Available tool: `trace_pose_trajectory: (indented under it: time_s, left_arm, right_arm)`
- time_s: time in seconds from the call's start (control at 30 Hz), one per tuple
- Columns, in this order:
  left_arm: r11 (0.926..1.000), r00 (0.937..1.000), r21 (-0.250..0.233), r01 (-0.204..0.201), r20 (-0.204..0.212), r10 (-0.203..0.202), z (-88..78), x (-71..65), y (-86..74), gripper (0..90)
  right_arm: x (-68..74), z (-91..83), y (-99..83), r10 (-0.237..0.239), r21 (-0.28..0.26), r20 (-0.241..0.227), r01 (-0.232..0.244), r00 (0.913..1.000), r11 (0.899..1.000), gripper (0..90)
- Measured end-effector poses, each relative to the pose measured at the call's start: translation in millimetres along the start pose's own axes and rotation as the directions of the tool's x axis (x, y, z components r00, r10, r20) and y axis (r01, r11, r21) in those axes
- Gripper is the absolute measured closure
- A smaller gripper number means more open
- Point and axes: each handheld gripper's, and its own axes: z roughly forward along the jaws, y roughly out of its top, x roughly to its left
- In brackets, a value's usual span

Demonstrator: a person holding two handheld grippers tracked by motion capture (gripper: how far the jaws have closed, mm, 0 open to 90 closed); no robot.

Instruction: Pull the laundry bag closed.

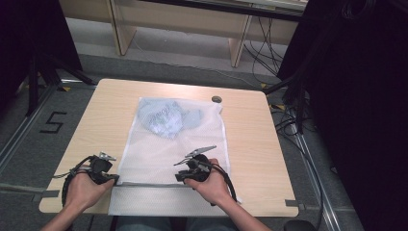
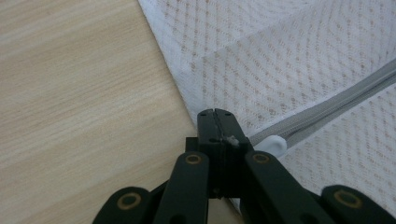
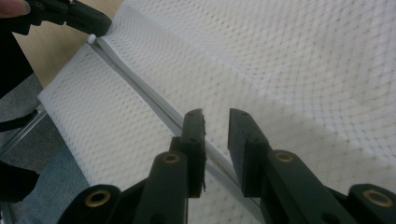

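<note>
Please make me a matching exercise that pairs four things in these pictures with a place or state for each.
Things:
1. left gripper
2. right gripper
3. blue garment
4. small dark disc

Places or states:
A. on bare wood beyond the mesh bag
B. jaws apart above the grey zipper
C. inside the bag, at its far end
D. jaws closed at the zipper's white end

Pairs: 1-D, 2-B, 3-C, 4-A

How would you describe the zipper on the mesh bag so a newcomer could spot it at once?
On the wooden table lies a white mesh laundry bag. Near its front edge runs the zipper, a straight grey line across the white mesh.
</note>
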Motion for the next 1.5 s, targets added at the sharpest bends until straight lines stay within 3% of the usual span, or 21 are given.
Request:
trace_pose_trajectory:
  time_s: [0.13,0.17,0.27,0.3,0.37,0.4,0.5,0.57,0.67,1.03,1.43,1.5]
  left_arm:
    - [0.9999,1.0000,0.014,-0.002,0.004,0.002,-0.4,0.9,0.4,89.6]
    - [0.9992,0.9998,0.034,-0.019,0.009,0.019,-2.4,2.2,0.6,89.7]
    - [0.9993,0.9997,0.033,-0.020,0.016,0.019,-2.4,3.0,0.5,89.8]
    - [0.9999,0.9998,0.013,-0.011,0.013,0.011,-1.3,2.7,-0.4,89.8]
    - [0.9996,0.9998,0.025,-0.008,0.017,0.008,-2.2,3.0,-0.1,89.8]
    - [0.9997,0.9998,0.023,-0.007,0.017,0.006,-2.1,3.0,-0.2,89.8]
    - [0.9997,0.9998,0.019,-0.016,0.007,0.016,-1.5,2.0,0.1,89.9]
    - [0.9999,1.0000,0.016,0.001,-0.001,0.000,-0.4,0.7,0.5,89.9]
    - [0.9994,0.9998,0.033,-0.014,0.014,0.013,-2.1,2.6,0.7,89.9]
    - [0.9999,0.9999,0.017,-0.002,0.016,0.002,-1.3,3.2,0.2,90.0]
    - [0.9998,0.9998,0.010,0.016,0.013,-0.016,-0.4,2.2,-0.1,90.0]
    - [0.9996,0.9998,0.027,0.000,0.020,-0.001,-2.0,3.8,0.0,90.0]
  right_arm:
    - [4.1,6.1,2.4,-0.009,0.008,-0.008,0.009,0.9999,1.000,76.5]
    - [5.9,8.3,3.2,-0.014,0.011,-0.011,0.014,0.9998,1.000,76.5]
    - [14.6,18.2,6.0,-0.027,0.014,-0.036,0.027,0.9990,1.000,76.5]
    - [14.6,18.2,6.0,-0.027,0.014,-0.036,0.027,0.9990,1.000,76.5]
    - [20.0,19.6,7.9,-0.016,0.040,-0.021,0.017,0.9997,0.999,76.5]
    - [20.9,22.6,8.9,-0.041,0.025,-0.036,0.041,0.9985,0.999,76.5]
    - [27.7,27.0,12.3,-0.030,0.040,-0.048,0.032,0.9984,0.999,77.2]
    - [33.9,34.0,16.5,-0.058,0.026,-0.066,0.060,0.9961,0.998,77.9]
    - [39.6,39.6,19.3,-0.058,0.021,-0.083,0.060,0.9948,0.998,78.4]
    - [64.1,78.3,37.2,-0.007,0.045,-0.194,0.016,0.9810,0.999,80.5]
    - [74.6,105.0,53.3,0.014,0.057,-0.225,-0.002,0.9743,0.998,78.9]
    - [78.1,110.9,54.7,0.023,0.066,-0.229,-0.008,0.9732,0.998,78.3]
